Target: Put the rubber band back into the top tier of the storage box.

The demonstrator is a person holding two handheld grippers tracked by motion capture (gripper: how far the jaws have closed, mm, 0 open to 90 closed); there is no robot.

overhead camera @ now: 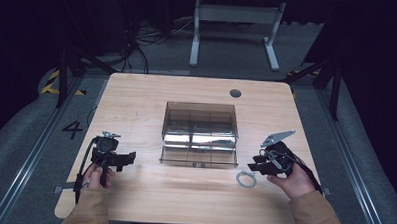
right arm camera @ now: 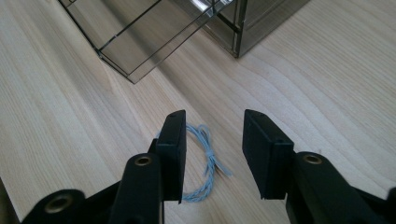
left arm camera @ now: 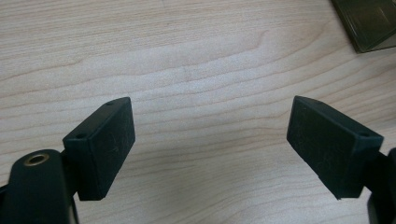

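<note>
My right jaws stand half spread and empty, and between them, lower on the bench, lies the small coil of pale blue twisted cord (right arm camera: 201,161). The pads do not touch it. I hold the right gripper (right arm camera: 212,154) tilted down over the coil so that one jaw can come on each side of it; I judge the pick-up is the step in hand. My left jaws are spread wide over bare wood, with nothing between them; I think the left gripper (left arm camera: 210,144) only waits there, well apart from the work.

The right gripper view shows the twist and the loose end of the cord, and how near the smoked clear box (right arm camera: 187,32) stands. The high view shows what the gripper views cannot: the box (overhead camera: 199,134) sits in the middle of the bench (overhead camera: 137,97), with its compartments and an open lower tray, the coil (overhead camera: 245,179) just beside its front right corner, and both my hands (overhead camera: 296,181) at the near edge.
</note>
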